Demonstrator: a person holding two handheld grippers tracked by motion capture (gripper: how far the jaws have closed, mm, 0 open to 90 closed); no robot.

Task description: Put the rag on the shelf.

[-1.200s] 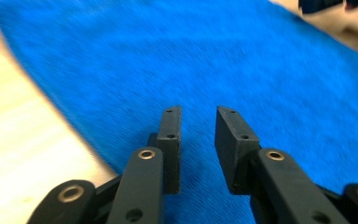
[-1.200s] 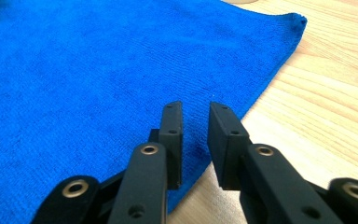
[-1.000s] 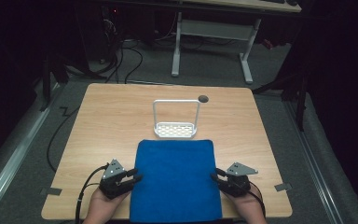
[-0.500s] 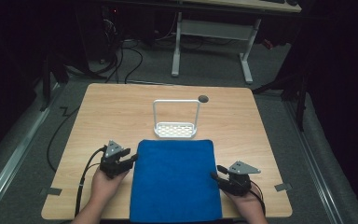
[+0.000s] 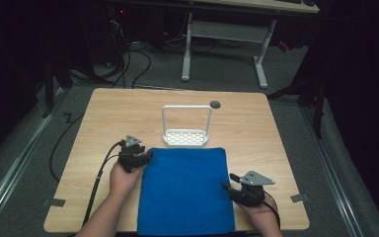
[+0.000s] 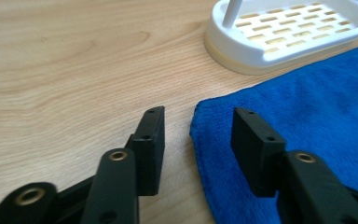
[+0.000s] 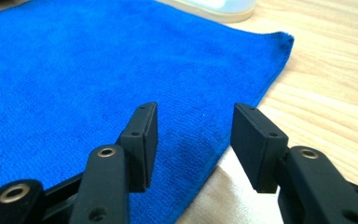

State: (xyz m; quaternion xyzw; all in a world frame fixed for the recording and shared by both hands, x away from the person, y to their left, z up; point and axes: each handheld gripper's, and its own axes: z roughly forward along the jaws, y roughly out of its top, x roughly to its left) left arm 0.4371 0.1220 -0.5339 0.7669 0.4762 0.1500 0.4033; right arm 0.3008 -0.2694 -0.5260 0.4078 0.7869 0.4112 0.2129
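Note:
A blue towel (image 5: 185, 190) lies flat on the near half of the wooden table (image 5: 113, 113). My left gripper (image 5: 148, 155) sits at the towel's far left corner, open; in the left gripper view the towel's corner (image 6: 200, 112) lies between its jaws (image 6: 198, 135). My right gripper (image 5: 228, 183) stands open at the towel's right edge, low down. In the right gripper view the towel's edge (image 7: 242, 112) runs between the jaws of the right gripper (image 7: 193, 137), with nothing pinched.
A white slotted tray with a tall wire handle (image 5: 186, 136) stands just beyond the towel's far edge, also seen as the white tray (image 6: 289, 32). A dark round hole (image 5: 215, 104) marks the table's back. Bare wood lies left and right of the towel.
My left gripper has moved forward along the towel's left side, from the near edge up to its far left corner. The right gripper has hardly shifted.

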